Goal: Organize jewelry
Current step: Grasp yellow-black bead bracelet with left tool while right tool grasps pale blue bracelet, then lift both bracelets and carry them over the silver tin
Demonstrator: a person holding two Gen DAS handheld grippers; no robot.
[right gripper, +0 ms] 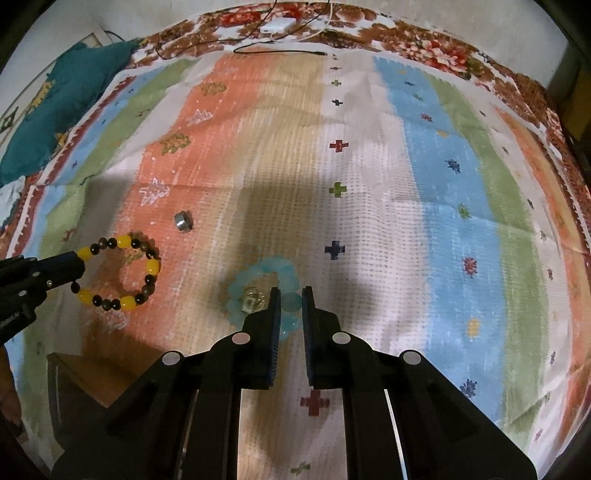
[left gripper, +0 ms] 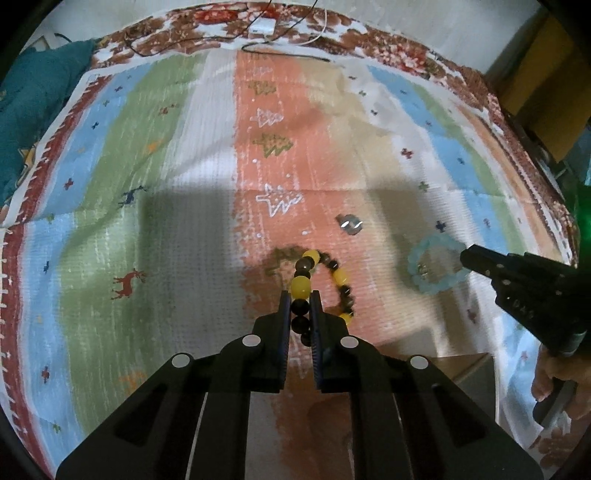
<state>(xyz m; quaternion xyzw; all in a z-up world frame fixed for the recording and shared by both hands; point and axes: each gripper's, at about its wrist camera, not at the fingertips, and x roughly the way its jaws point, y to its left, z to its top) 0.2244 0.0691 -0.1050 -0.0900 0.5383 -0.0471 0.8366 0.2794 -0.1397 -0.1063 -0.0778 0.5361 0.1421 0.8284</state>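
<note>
A bracelet of yellow and dark brown beads (left gripper: 301, 286) hangs from my left gripper (left gripper: 300, 297), which is shut on its beads; the same bracelet (right gripper: 127, 275) shows as a full loop in the right wrist view, pinched by the left gripper (right gripper: 75, 267). A pale blue bead bracelet (right gripper: 258, 284) with a small metal charm (right gripper: 253, 298) is held by my right gripper (right gripper: 290, 295), shut on one of its beads. In the left wrist view the blue bracelet (left gripper: 436, 266) meets the right gripper (left gripper: 467, 256) at its right side. A silver ring (left gripper: 349, 223) (right gripper: 183, 220) lies on the cloth.
A striped patterned cloth (left gripper: 184, 184) covers the surface. A brown box (right gripper: 103, 373) sits near the front, between the hands. A teal cushion (right gripper: 66, 107) lies far left. A white charger (right gripper: 277, 26) with cables lies at the far edge. A hand (left gripper: 557, 380) grips the right tool.
</note>
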